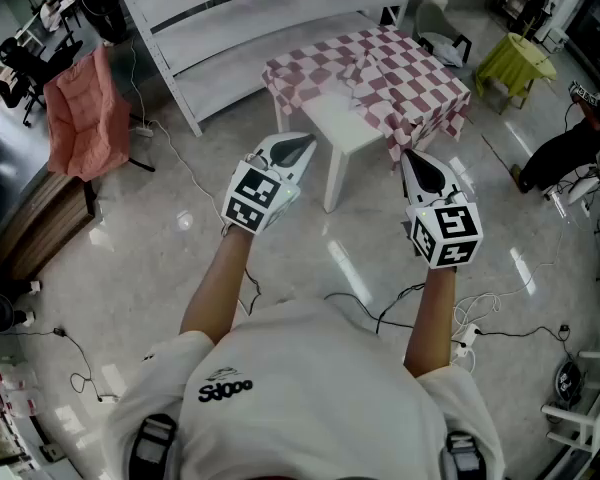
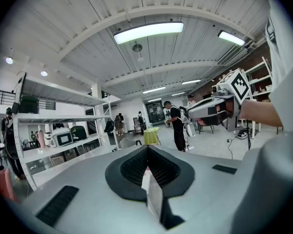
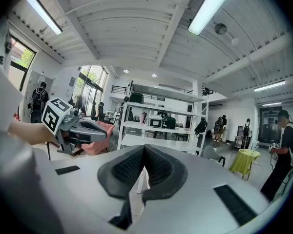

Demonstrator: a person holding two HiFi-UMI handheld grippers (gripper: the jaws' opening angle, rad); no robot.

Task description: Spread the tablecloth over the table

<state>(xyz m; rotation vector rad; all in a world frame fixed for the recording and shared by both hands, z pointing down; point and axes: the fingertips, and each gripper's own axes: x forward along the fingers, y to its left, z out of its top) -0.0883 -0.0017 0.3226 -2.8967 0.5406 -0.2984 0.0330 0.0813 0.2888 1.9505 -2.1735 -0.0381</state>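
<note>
A red-and-white checked tablecloth (image 1: 400,73) lies over a table at the far side of the head view, with a rumpled ridge near its middle. A small white table (image 1: 342,136) stands in front of it. My left gripper (image 1: 306,142) is held level in the air, short of the white table, jaws shut with nothing between them (image 2: 147,152). My right gripper (image 1: 409,158) hovers beside the cloth's hanging near edge, also shut and empty (image 3: 143,152). Each gripper shows in the other's view: the right gripper (image 2: 210,108) and the left gripper (image 3: 83,128).
A white shelving rack (image 1: 250,18) stands behind the clothed table. A pink chair (image 1: 85,113) is at the left and a table with a yellow-green cloth (image 1: 515,63) at the far right. Cables (image 1: 400,308) trail on the glossy floor. People stand in the background.
</note>
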